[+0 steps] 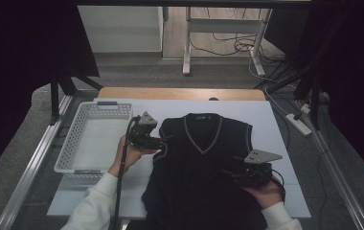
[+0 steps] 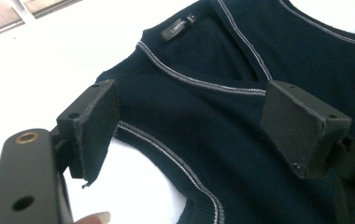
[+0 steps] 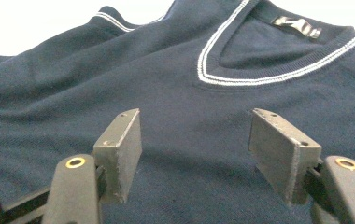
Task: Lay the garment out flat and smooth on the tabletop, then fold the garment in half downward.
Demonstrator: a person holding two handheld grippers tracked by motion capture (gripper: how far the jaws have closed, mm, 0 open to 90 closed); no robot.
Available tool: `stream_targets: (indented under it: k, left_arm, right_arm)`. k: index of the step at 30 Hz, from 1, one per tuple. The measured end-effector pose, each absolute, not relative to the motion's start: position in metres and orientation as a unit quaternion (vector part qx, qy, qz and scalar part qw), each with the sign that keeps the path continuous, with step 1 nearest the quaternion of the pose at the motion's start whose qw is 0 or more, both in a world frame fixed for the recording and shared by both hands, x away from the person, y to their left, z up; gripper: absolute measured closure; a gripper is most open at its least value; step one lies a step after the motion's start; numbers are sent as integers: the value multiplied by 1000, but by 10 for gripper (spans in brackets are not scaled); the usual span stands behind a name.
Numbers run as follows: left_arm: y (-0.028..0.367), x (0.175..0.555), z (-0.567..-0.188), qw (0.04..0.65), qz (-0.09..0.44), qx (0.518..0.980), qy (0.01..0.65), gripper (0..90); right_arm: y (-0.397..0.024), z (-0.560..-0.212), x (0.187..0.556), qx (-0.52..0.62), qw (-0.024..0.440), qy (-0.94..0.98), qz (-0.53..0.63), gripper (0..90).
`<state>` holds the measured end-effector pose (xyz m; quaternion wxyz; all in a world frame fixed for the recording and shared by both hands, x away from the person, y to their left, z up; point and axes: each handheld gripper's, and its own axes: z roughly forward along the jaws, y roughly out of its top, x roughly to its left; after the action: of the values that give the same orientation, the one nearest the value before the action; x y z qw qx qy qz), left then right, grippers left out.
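A dark navy sleeveless V-neck vest [image 1: 199, 163] with pale trim lies flat, front up, on the white table cover [image 1: 266, 115]. My left gripper [image 1: 163, 142] sits at the vest's left armhole, open; in the left gripper view its jaws straddle the shoulder strap [image 2: 185, 121] of the vest [image 2: 241, 140] without pressing it. My right gripper [image 1: 228, 173] hovers over the vest's right side, open. In the right gripper view the vest [image 3: 180, 98] spreads under the gap between its jaws, and the V-neck [image 3: 269, 74] lies ahead.
A white perforated basket [image 1: 82, 139] stands on the table left of the vest, beside my left hand. The wooden table edge [image 1: 180, 93] runs along the far side. Metal rails flank the table, with cables and a power strip [image 1: 300, 123] on the floor at right.
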<state>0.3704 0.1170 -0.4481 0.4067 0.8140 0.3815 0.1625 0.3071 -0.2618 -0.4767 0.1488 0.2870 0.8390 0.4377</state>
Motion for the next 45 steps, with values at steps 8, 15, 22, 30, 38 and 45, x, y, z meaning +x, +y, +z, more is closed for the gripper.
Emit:
stream_targets:
  k: [8,15,22,30,38,45]
  left_arm:
    - [111,378,-451,400,162,816,384,201]
    - [98,386,-446,389,165,825,376,200]
    - [87,409,-431,401,162,824,364,202]
    - [78,437,-433,400,164,823,369,209]
    - [74,453,-441,382,161,828,378,204]
    - [69,469,-457,338,155,841,393,204]
  right_arm:
    - [-267,-478,309,295,150,836,438,344]
    - [-272,-476,310,304,151,830,443,343]
    - [-275,-475,311,307,149,827,446,341]
    - [-277,-477,312,310,147,828,444,339]
    - [-276,-480,314,310,144,832,437,335]
    - [-274,-481,314,309,140,835,434,333]
